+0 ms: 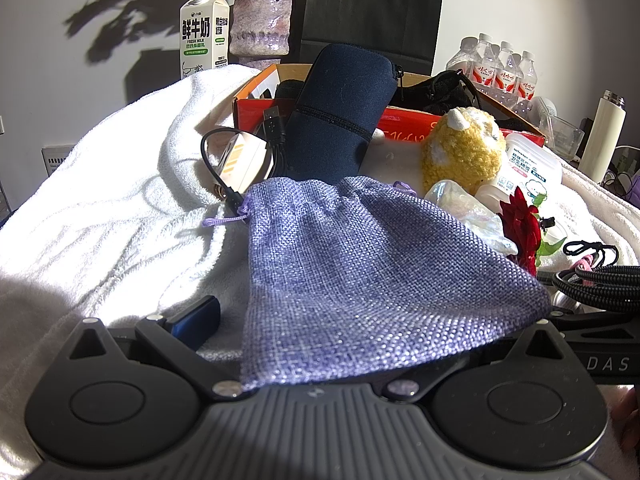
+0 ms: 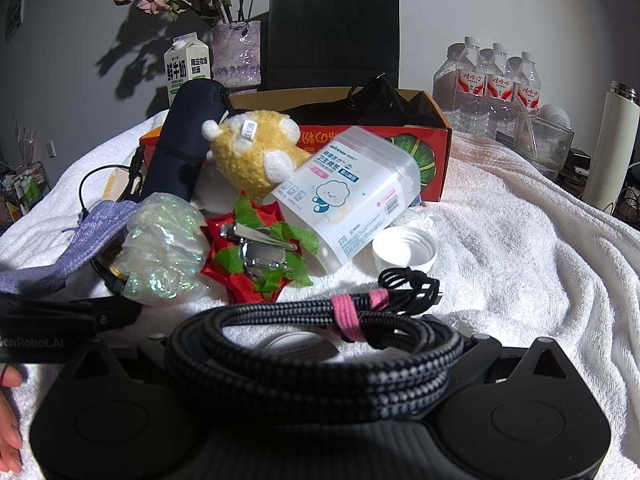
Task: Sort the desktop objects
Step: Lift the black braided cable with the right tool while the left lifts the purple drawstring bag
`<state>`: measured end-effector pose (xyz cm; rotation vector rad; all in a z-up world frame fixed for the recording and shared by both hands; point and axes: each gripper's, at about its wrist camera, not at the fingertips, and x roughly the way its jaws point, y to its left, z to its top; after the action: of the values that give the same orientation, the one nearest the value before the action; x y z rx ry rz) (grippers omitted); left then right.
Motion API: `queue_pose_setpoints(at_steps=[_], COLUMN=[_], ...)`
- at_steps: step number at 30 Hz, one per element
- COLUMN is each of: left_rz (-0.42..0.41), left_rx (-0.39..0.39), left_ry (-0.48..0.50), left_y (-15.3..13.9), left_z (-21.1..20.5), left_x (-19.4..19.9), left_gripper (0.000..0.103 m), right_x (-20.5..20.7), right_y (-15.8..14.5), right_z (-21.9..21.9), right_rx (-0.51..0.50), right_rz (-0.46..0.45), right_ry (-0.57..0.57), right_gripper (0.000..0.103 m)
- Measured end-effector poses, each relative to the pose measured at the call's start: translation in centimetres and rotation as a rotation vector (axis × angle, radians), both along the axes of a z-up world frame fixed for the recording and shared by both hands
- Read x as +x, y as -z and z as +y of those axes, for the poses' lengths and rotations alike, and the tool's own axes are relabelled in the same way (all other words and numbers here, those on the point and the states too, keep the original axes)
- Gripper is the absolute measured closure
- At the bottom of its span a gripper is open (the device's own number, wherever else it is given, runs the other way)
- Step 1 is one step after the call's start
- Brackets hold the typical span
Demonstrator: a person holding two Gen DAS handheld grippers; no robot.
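Purple pouch [image 1: 360, 280] lies across the left hand-held gripper [image 1: 320, 340], jaws spread wide. Coiled cable [image 2: 312, 344] covers the right hand-held gripper [image 2: 316, 360]; its state cannot be told. Both lie in front of the box [image 2: 436, 152].

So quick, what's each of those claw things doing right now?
Left gripper: open, its fingers spread wide, with the purple pouch draped between them.
Right gripper: open, fingers spread around the coiled braided cable, not squeezing it.
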<state>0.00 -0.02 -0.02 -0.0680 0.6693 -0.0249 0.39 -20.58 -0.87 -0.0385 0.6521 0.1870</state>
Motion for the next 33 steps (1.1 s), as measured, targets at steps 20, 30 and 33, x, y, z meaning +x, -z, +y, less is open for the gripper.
queue_pose_setpoints(at_steps=[20, 30, 33], left_rz=[0.000, -0.004, -0.076], left_rx=[0.000, -0.024, -0.078], left_ry=[0.000, 0.020, 0.086], left_y=[0.0, -1.1, -2.5], left_z=[0.0, 0.6, 1.2], left_x=[0.0, -2.2, -4.6], left_gripper=[0.000, 0.000, 0.000], right_x=[-0.1, -0.9, -3.7], right_y=[0.0, -0.4, -1.4], right_z=[0.1, 0.5, -0.5], right_rx=[-0.001, -0.024, 0.028], right_rz=[0.000, 0.021, -0.041], right_ry=[0.002, -0.031, -0.049], right_gripper=[0.000, 0.001, 0.002])
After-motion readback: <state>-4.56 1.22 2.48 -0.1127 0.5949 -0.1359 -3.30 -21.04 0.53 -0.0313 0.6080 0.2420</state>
